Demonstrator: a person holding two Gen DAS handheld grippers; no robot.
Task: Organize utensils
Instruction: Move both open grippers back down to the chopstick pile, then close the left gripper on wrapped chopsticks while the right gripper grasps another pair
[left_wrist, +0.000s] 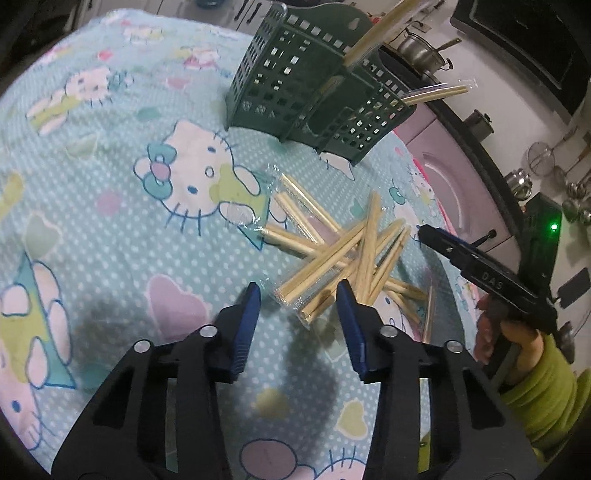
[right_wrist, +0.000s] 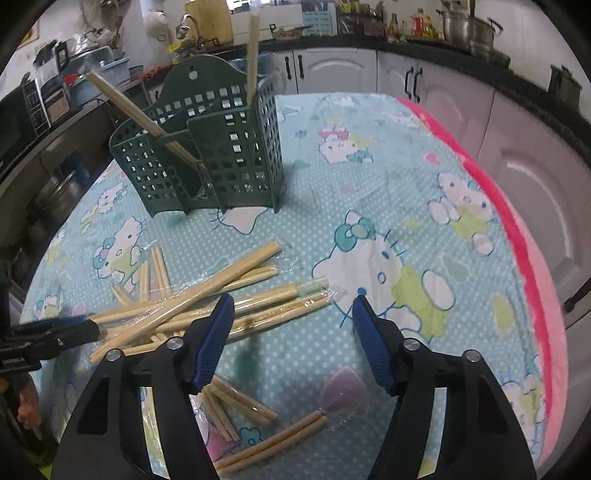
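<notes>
- Left wrist view: the left gripper (left_wrist: 298, 291) hangs low in the frame, its jaws partly apart and holding nothing. The near ends of the wrapped chopsticks (left_wrist: 332, 258) lie just beyond its fingertips, in a heap on the table (left_wrist: 110, 221) at centre right. The green holder (left_wrist: 295, 96) stands at upper centre with a few sticks already in it.
- The step in hand looks like a reach for a pickup. Next, the jaws must straddle a single packet and close.
- Right wrist view: the right gripper (right_wrist: 293, 302) stands wider apart, empty, over bare cloth beside the heap's right ends. Whether it touches a packet I cannot tell. It needs to shift left towards one.
</notes>
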